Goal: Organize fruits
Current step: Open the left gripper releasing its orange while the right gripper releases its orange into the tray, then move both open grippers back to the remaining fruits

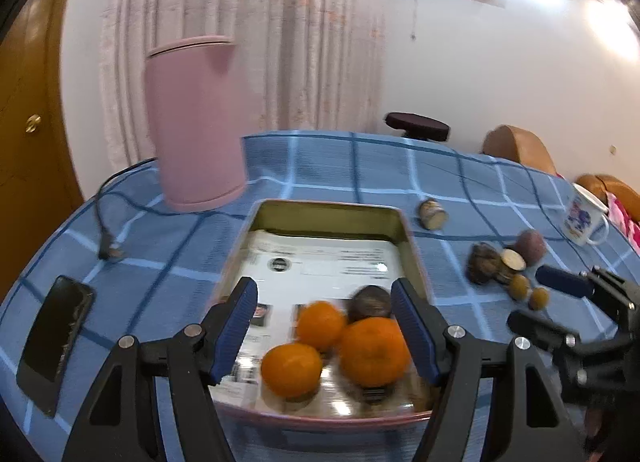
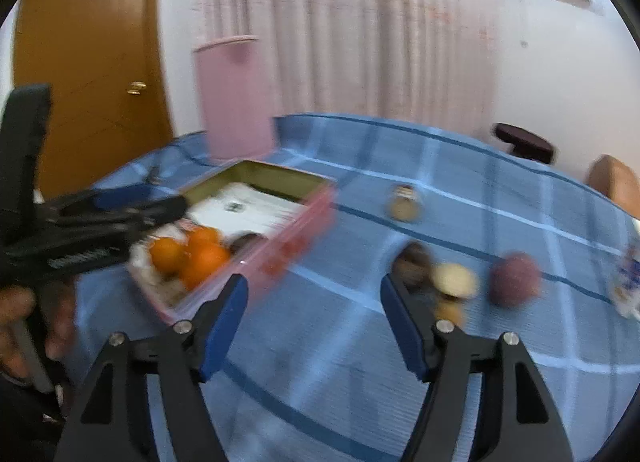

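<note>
On the blue checked tablecloth (image 1: pixel 340 165) sits a tin tray (image 1: pixel 404 229) with three oranges (image 1: pixel 374 352) and one dark fruit (image 1: pixel 370 302) at its near end, while more fruits (image 2: pixel 514 280) lie loose on the cloth well to its right. They look round, light and a bit soft, so I think each should be pinched gently around its middle. The left gripper (image 1: pixel 324 328) hangs over the oranges, spread wide and holding nothing, and the right gripper (image 2: pixel 314 322) hangs above the cloth near the loose fruits, also wide and empty.
</note>
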`<state>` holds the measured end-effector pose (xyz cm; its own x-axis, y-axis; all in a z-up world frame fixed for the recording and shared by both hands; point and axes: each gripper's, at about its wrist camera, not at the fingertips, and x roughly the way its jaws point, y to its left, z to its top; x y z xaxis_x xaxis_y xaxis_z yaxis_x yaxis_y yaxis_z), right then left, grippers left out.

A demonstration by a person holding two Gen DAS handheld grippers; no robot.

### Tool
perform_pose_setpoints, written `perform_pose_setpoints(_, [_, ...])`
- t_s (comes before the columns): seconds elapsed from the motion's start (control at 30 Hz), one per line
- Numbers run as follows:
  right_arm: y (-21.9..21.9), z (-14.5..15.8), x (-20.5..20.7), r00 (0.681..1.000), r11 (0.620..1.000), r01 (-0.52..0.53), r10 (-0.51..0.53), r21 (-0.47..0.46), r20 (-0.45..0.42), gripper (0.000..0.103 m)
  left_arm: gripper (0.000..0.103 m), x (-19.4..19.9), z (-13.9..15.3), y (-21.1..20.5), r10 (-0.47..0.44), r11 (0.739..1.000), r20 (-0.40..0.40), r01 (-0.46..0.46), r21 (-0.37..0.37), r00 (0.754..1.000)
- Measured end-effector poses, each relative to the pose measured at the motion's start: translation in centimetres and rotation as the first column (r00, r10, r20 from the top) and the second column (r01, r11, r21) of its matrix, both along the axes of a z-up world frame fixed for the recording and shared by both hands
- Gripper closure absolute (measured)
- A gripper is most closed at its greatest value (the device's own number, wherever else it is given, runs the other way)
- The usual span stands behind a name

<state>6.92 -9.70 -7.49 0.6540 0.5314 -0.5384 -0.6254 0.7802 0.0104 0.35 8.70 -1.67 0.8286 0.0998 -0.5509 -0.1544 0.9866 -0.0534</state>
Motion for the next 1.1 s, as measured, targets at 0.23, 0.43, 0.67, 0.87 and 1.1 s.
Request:
perform_pose_setpoints(0.23, [-5.6,-0.4,2.8,0.983,0.982,0.178,-0.180,-0.064,-0.025,0.031,0.032,1.6,0.2,-4.9,-0.117,0.993,-0.022,0.117,0.026,0.993])
perform_pose_setpoints(0.43, [-6.2,-1.3,4.4,0.981,0.986,0.156,-0.162,-0.063,-0.104,0.037,0.032,3.2,-0.2,-8.0,-0.178,0.982,-0.051,0.181,0.055,0.983])
perform_pose_setpoints(0.67, [-5.2,-2.5,5.3,0.980,0.988,0.120,-0.134,-0.096,-0.148,0.052,0.032,4.3,-0.8,-9.1,-0.198,0.978,-0.088,0.202,0.045,0.976])
perform_pose_setpoints(0.87, [-5.4,-3.2,6.0,0.969,0.989,0.113,-0.132,-0.099,-0.208,0.070,0.032,5.0,-1.0,-9.6,-0.214,0.976,-0.105,0.218,0.024,0.971])
perform_pose_setpoints(1.1, [-8.7,-2.0,5.5,0.955,0.967,0.256,-0.254,-0.006,-0.156,0.070,0.032,5.7,-1.4,-11.3,-0.254,0.966,-0.132,0.257,0.011,0.958])
